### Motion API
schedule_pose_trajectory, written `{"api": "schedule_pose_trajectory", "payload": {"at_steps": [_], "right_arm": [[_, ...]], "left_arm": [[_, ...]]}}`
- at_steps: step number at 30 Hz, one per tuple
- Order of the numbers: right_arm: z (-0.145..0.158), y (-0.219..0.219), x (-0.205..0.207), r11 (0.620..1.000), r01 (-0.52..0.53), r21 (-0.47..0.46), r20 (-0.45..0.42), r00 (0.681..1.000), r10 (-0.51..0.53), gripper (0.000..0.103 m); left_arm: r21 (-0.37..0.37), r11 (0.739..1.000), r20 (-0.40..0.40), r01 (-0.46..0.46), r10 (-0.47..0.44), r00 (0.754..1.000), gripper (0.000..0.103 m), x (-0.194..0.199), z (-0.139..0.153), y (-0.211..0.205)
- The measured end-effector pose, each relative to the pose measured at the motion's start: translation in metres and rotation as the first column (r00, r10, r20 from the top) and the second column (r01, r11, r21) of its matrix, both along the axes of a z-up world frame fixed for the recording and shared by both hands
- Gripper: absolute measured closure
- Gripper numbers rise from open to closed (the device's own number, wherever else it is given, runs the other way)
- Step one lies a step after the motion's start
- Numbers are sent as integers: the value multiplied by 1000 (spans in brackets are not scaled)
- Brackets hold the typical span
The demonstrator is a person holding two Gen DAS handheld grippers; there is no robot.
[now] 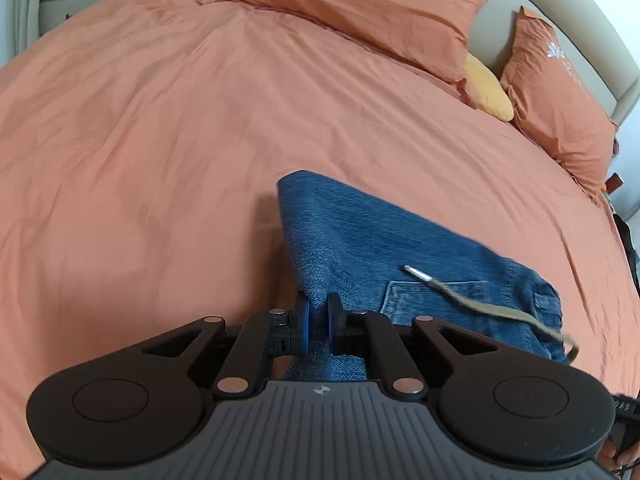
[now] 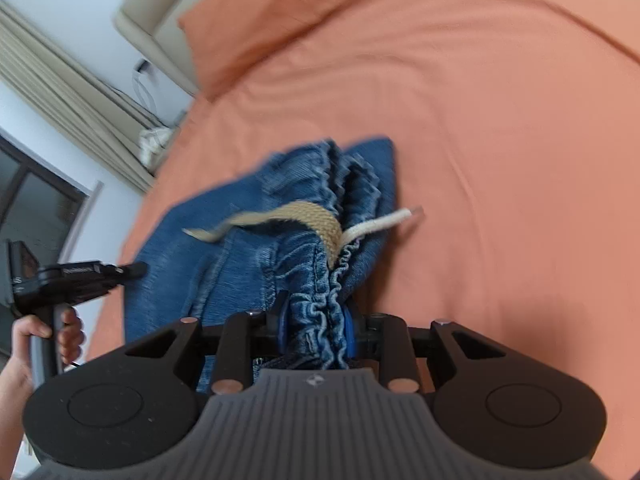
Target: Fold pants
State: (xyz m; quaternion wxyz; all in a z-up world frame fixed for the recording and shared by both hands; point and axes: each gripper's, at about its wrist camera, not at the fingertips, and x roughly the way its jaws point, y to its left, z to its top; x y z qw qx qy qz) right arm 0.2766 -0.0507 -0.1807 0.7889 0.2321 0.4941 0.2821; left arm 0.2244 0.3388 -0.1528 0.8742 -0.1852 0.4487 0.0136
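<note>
Both pinched shut on the pants (image 1: pixel 384 248): left hand-held gripper (image 1: pixel 318 320) on an edge, right hand-held gripper (image 2: pixel 316 328) on the waistband. Pants stretching away over the bed (image 1: pixel 160 120).

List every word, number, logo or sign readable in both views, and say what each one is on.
No text can be quoted with confidence.
White embroidery on the two orange pillows: script and a flower motif, too blurred to read.
Pale characters on the black device at the right edge of the left view: too small.
Lettering on the other handheld tool in the right view: blurred.
Small round emblem on each tool's grey body: a symbol, no letters.
</note>
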Motion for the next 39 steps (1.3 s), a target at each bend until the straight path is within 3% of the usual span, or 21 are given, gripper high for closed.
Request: {"api": "schedule_pose_trajectory", "payload": {"at_steps": [6, 11, 14, 17, 21, 23, 26, 29, 33, 36, 37, 39], "right_arm": [[-14, 9, 10, 998, -5, -61, -48, 999, 3, 71], [-2, 3, 30, 997, -26, -70, -32, 999, 23, 33], [4, 1, 59, 999, 12, -44, -34, 999, -14, 25], [-1, 8, 97, 1000, 6, 23, -107, 994, -3, 14], [-18, 21, 128, 998, 26, 50, -170, 985, -17, 18], [-24, 26, 134, 997, 33, 63, -177, 984, -21, 37], [-14, 33, 134, 1000, -18, 24, -123, 992, 21, 60], [14, 42, 131, 992, -125, -31, -11, 992, 125, 68], [25, 45, 128, 981, -171, -94, 79, 981, 179, 70], [-13, 38, 144, 989, -113, -92, -31, 993, 111, 69], [-26, 34, 151, 995, -70, -68, -76, 995, 64, 62], [-41, 25, 160, 1000, 9, 7, -173, 985, -8, 58]], "left_arm": [[42, 999, -41, -16, 17, 999, 93, 7, -17, -10], [48, 998, -40, -34, 36, 999, 83, 8, -9, -10], [61, 998, -35, -35, 37, 999, 83, 5, 1, -6], [90, 995, -23, -35, 38, 999, 82, 2, 15, -2], [149, 989, -30, 15, -10, 999, 82, 4, 39, 1], [215, 975, -32, 59, -53, 998, 82, 5, 57, -1], [303, 945, -43, 122, -114, 993, 82, 7, 86, -4], [381, 908, -61, 174, -163, 985, 82, 10, 115, -6], [454, 858, -86, 240, -226, 970, 82, 7, 138, -13], [475, 838, -105, 268, -249, 963, 82, -1, 141, -19], [478, 833, -112, 277, -255, 960, 82, -5, 142, -23], [468, 837, -102, 285, -269, 958, 82, -13, 144, -31]]}}
